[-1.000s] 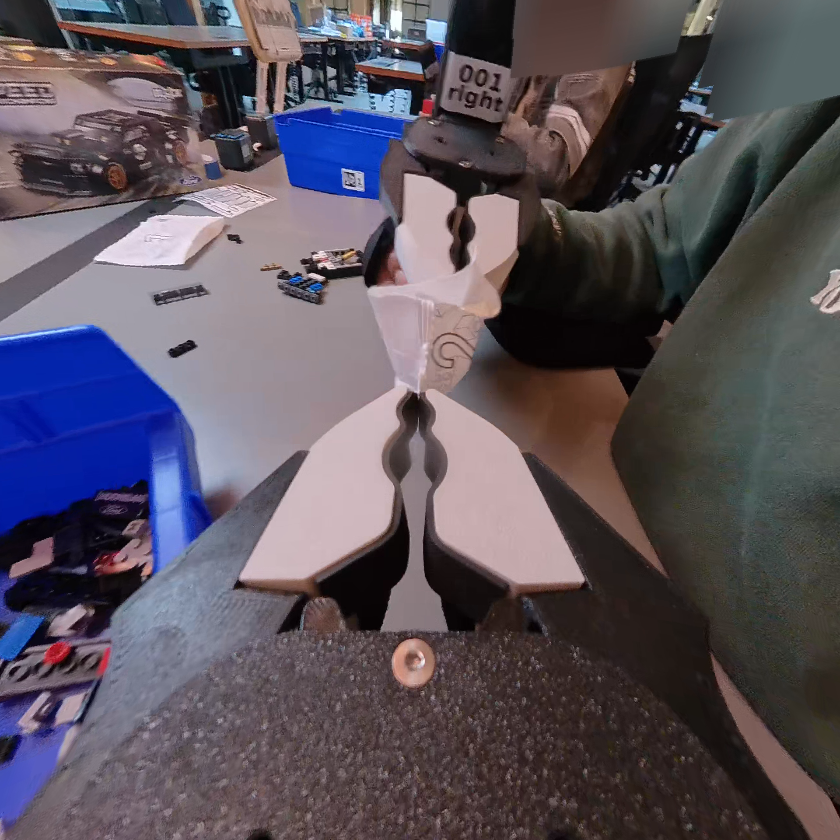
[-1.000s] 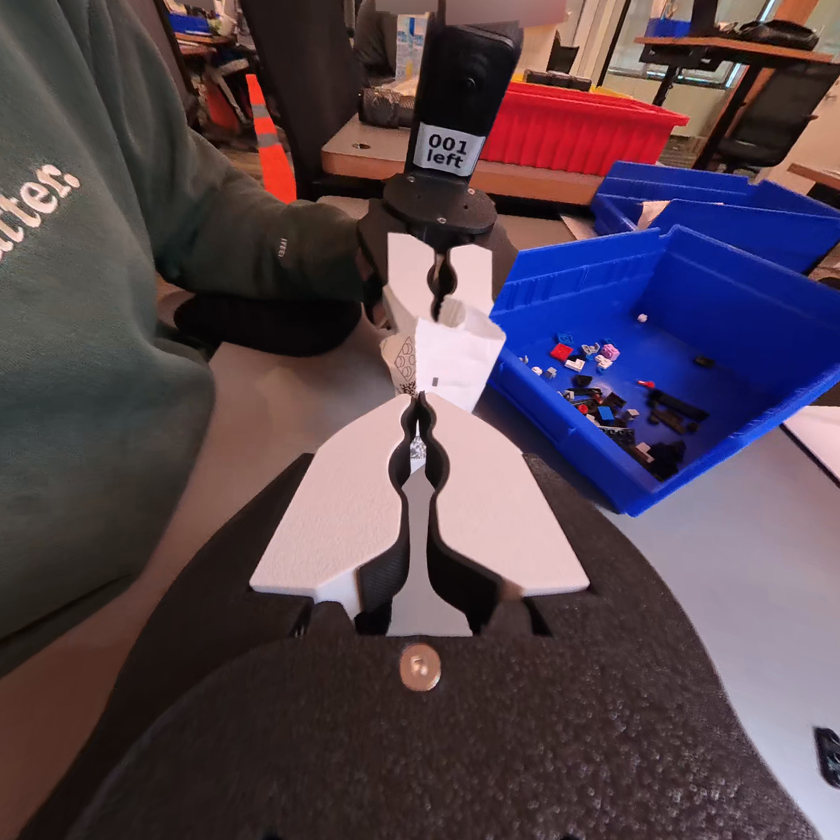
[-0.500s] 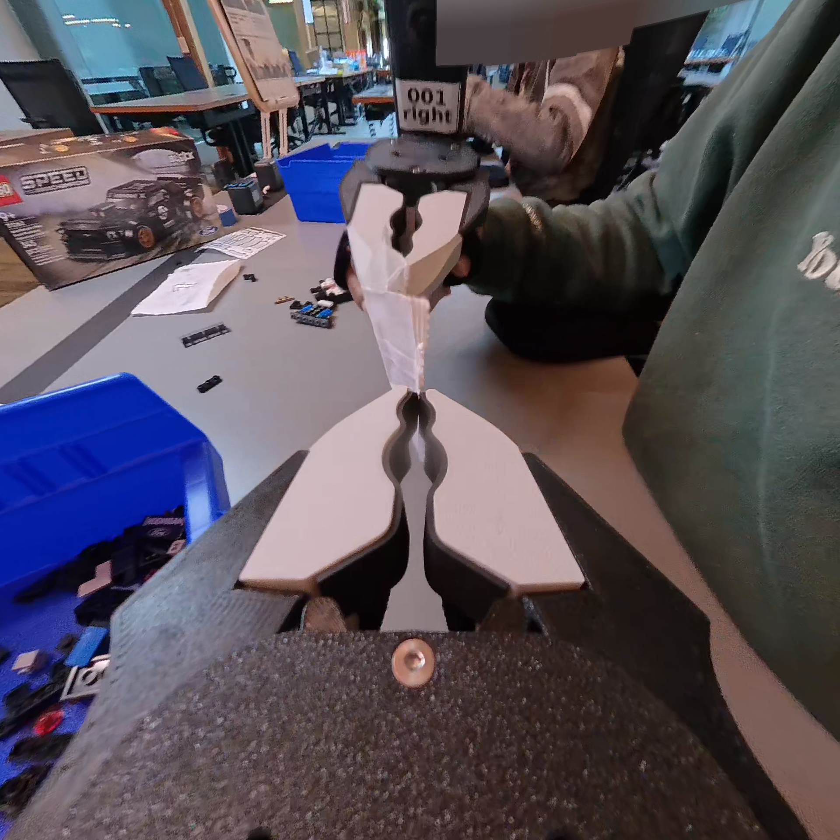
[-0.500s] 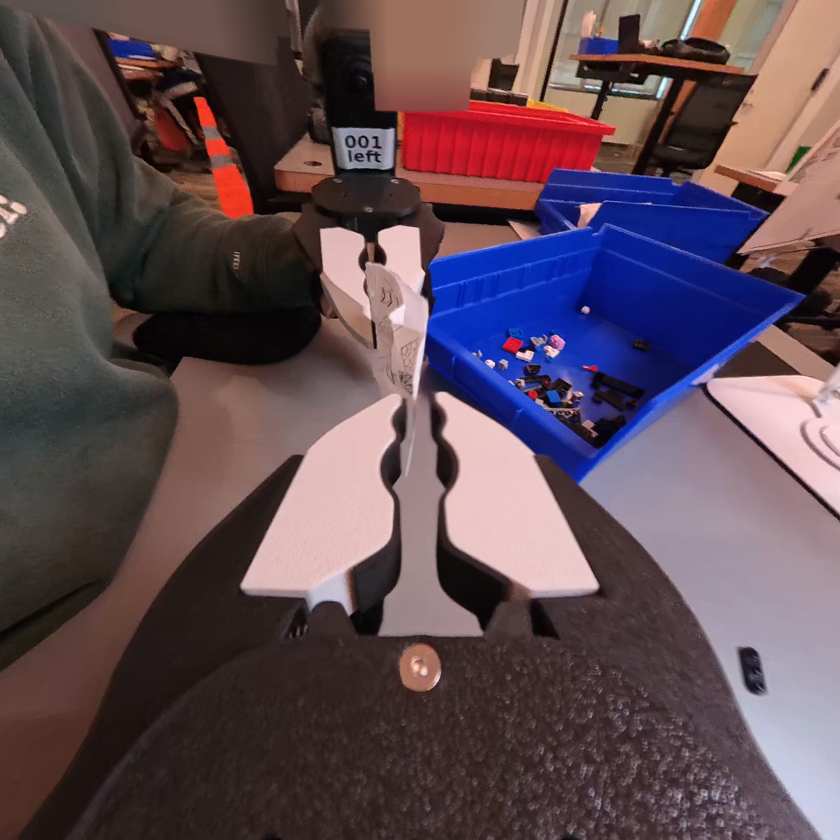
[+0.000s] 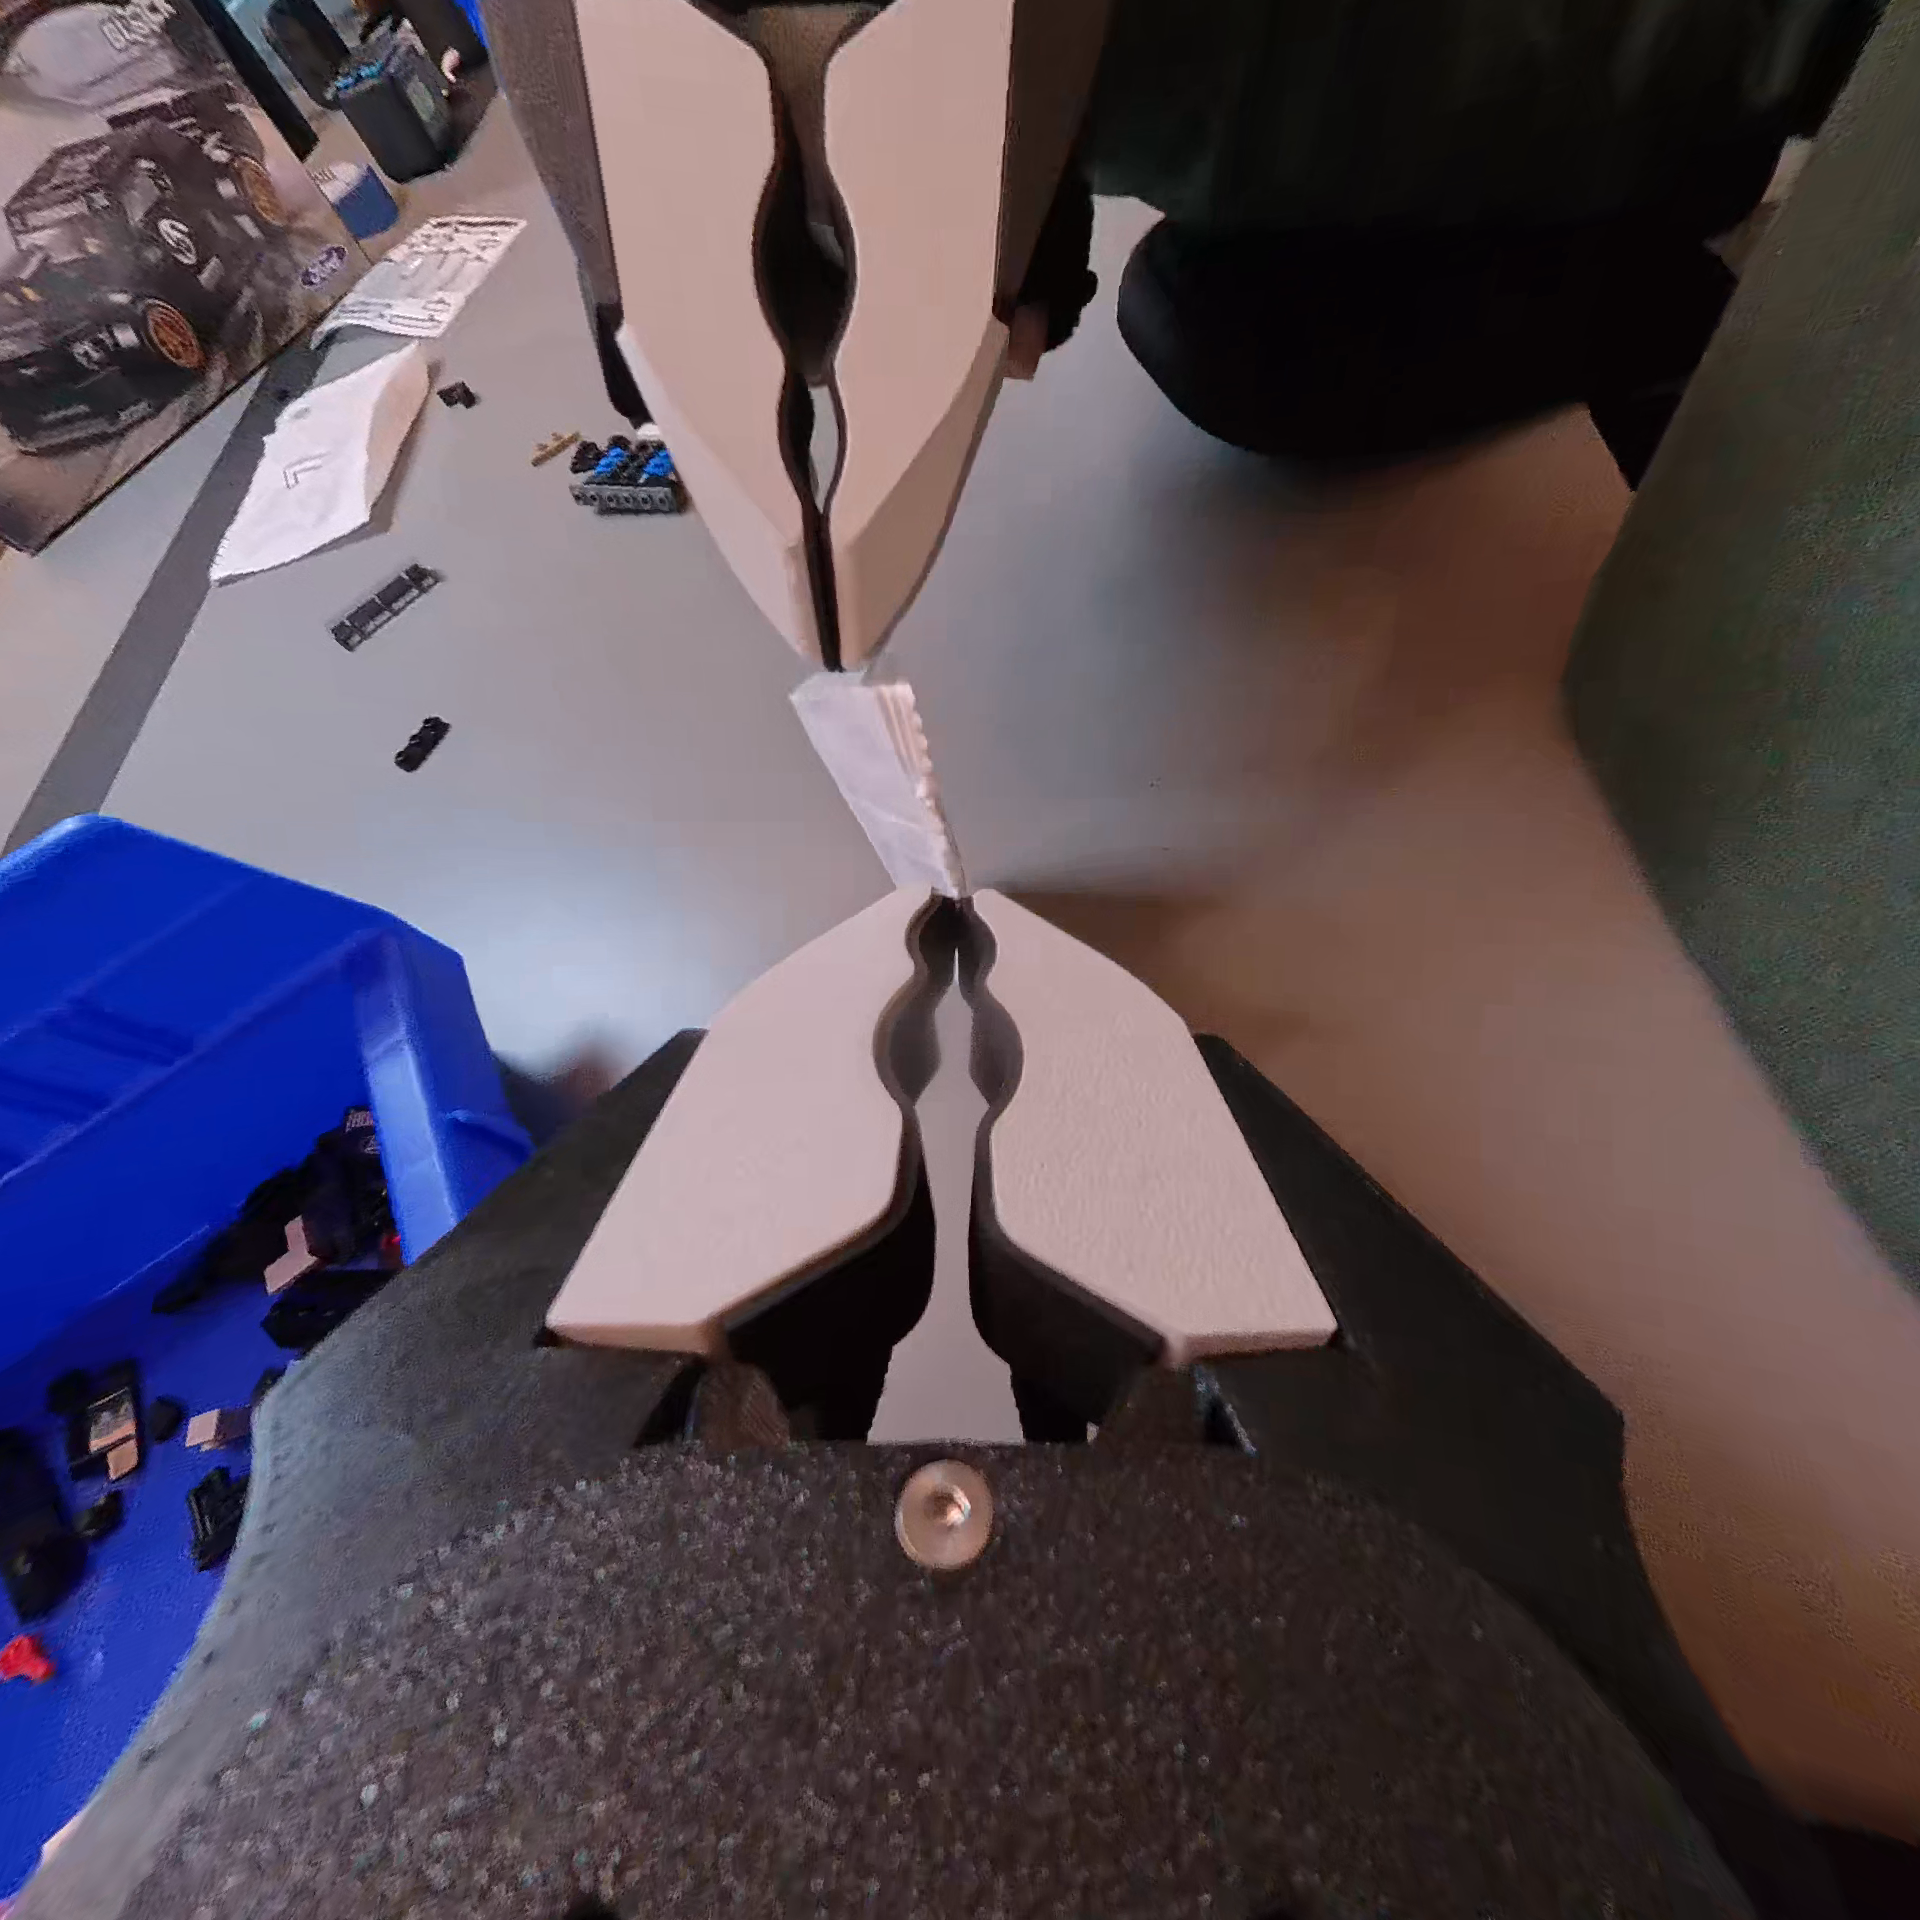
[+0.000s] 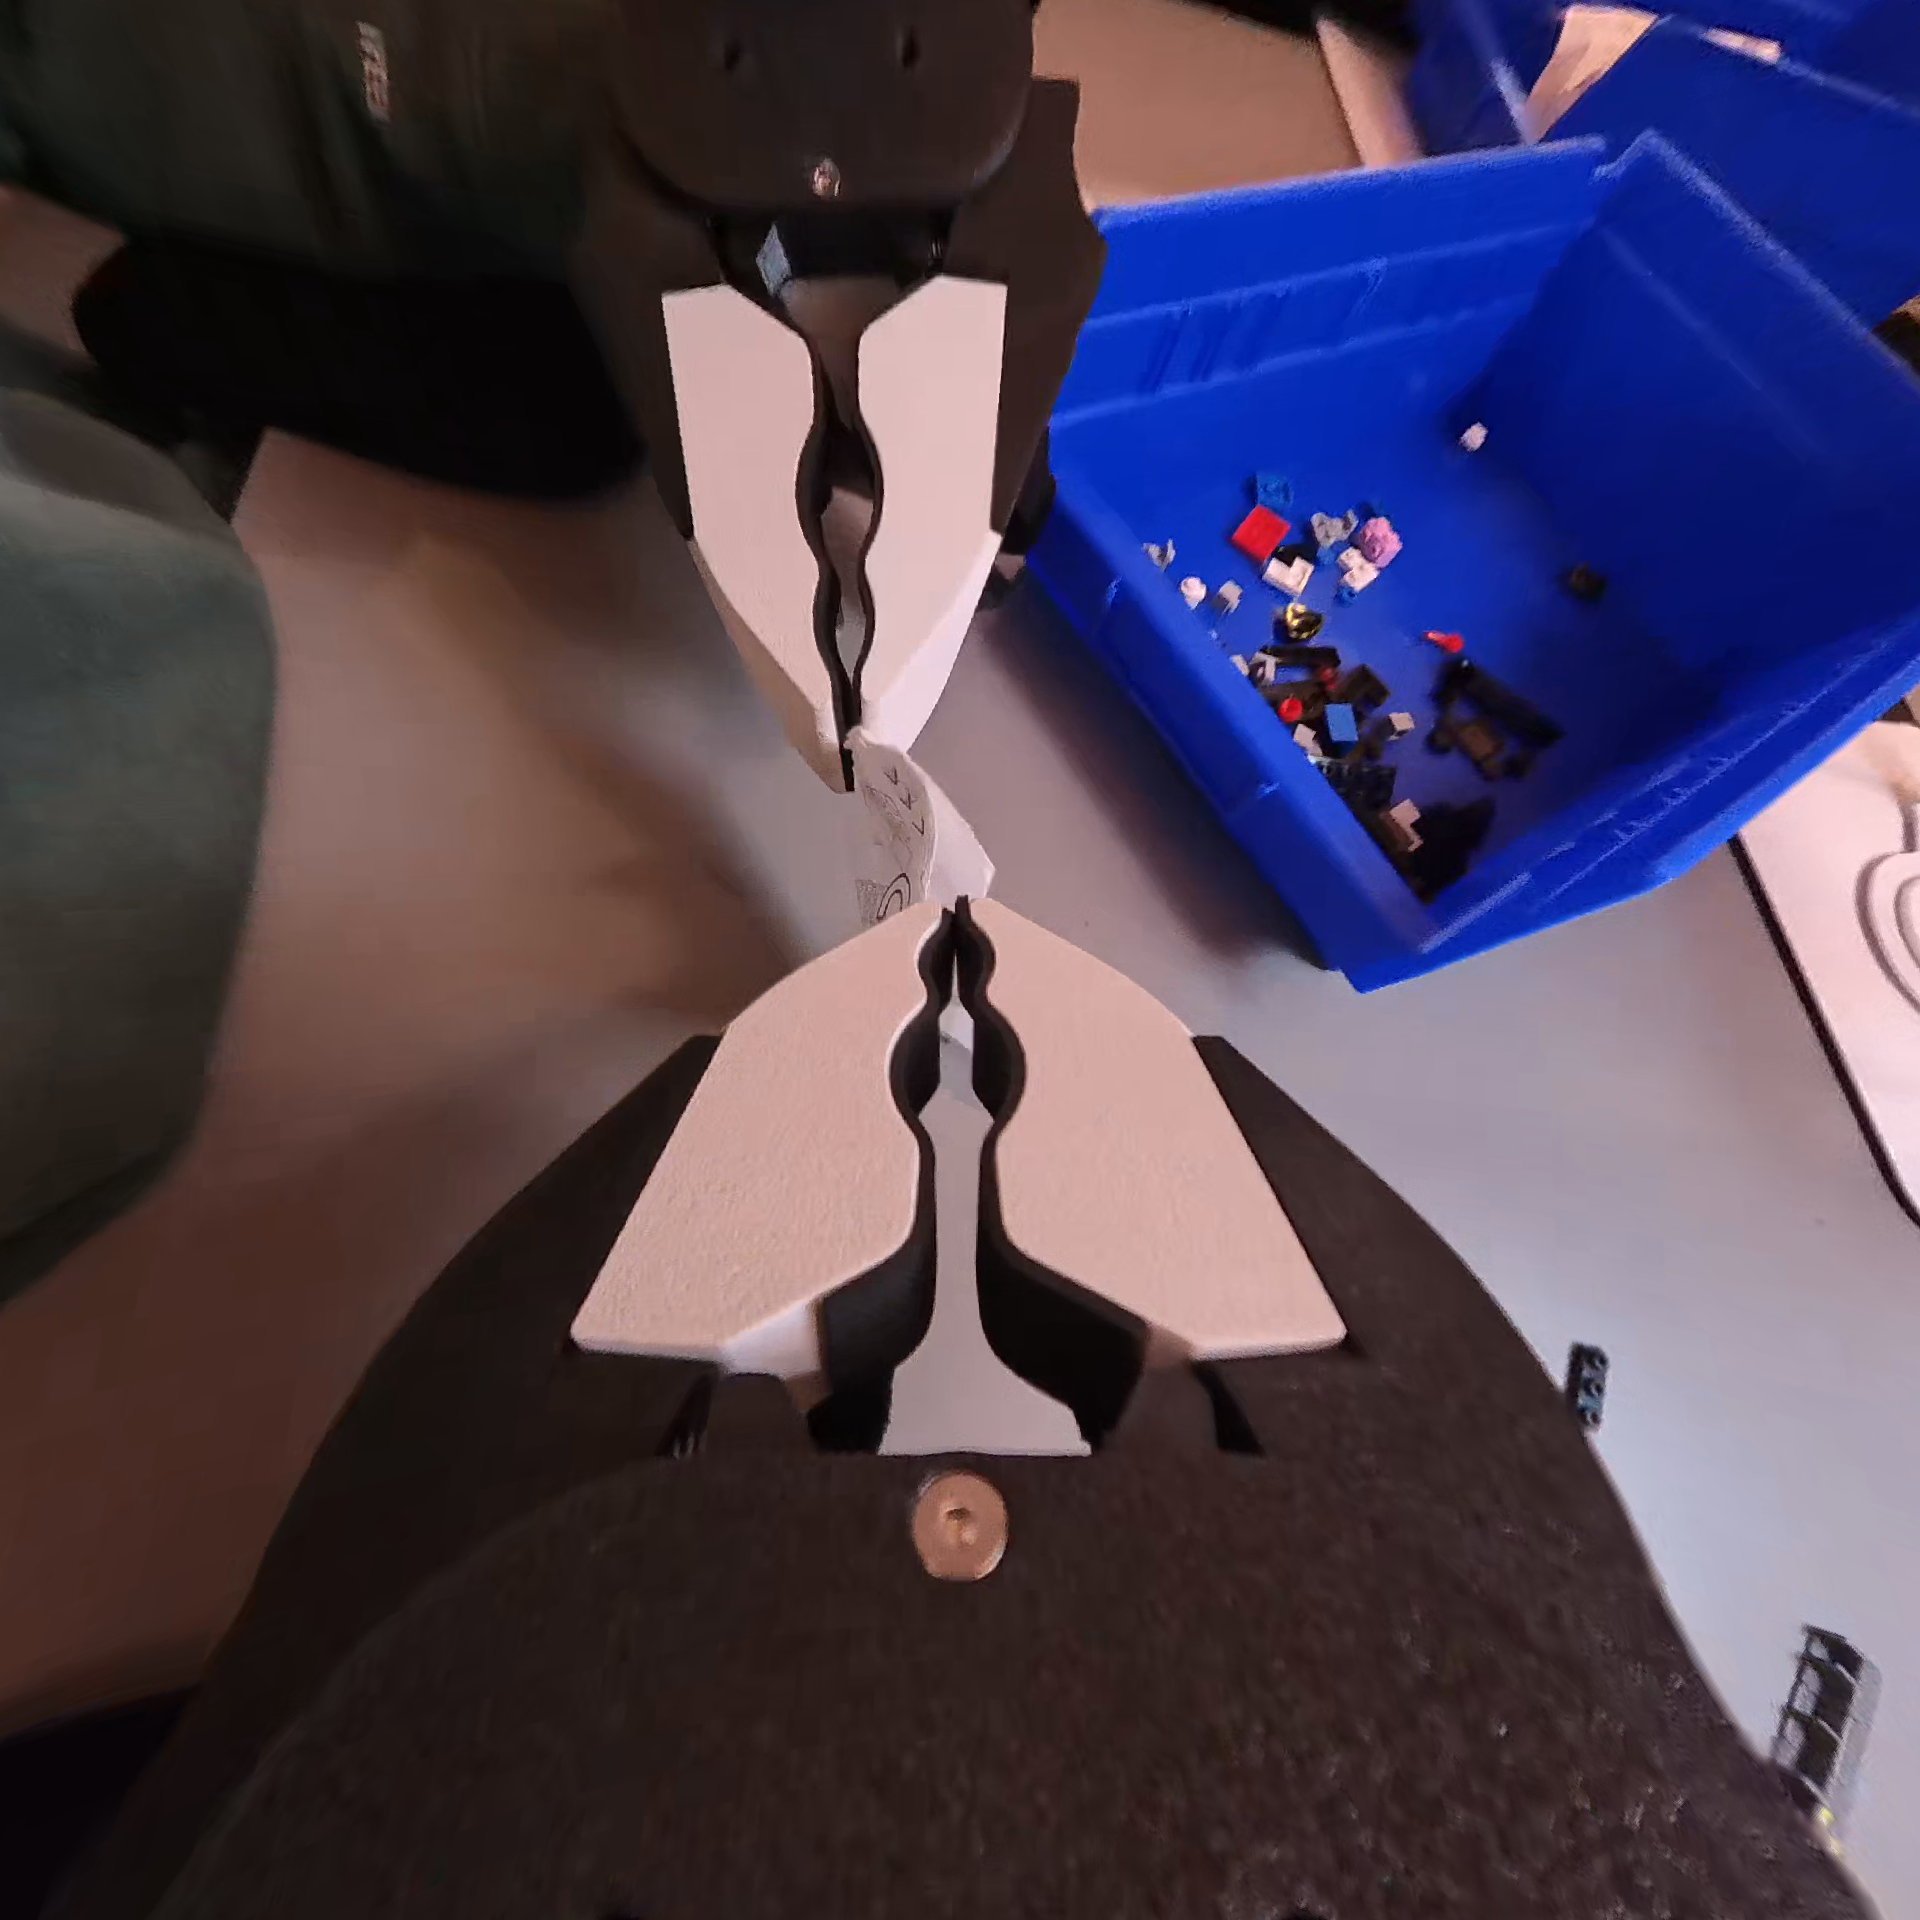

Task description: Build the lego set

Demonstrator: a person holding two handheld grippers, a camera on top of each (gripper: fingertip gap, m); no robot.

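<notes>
A small white paper bag [image 5: 883, 784] with printed marks is stretched between my two grippers above the grey table. My left gripper [image 5: 951, 902] is shut on one end of the bag. My right gripper [image 6: 958, 912] is shut on the other end, where the bag [image 6: 899, 847] looks twisted. In the left wrist view the right gripper [image 5: 829, 657] points down at me from above. In the right wrist view the left gripper [image 6: 850, 764] does the same. Both are tip to tip, with a short length of bag between them.
A blue bin [image 5: 208, 987] with small bricks stands left of the left gripper; it also shows in the right wrist view [image 6: 1558, 343]. Loose brick pieces [image 5: 623, 483], a white paper bag [image 5: 322, 478] and a boxed car set [image 5: 135, 260] lie farther off. A green sleeve [image 5: 1766, 520] is close. Across from one pair of fingers to the other is roughly 5 cm.
Both grippers have tilted downward and come closer together. The right gripper has shut on the bag. The bag between them has been pulled tight and twisted into a short strip.
</notes>
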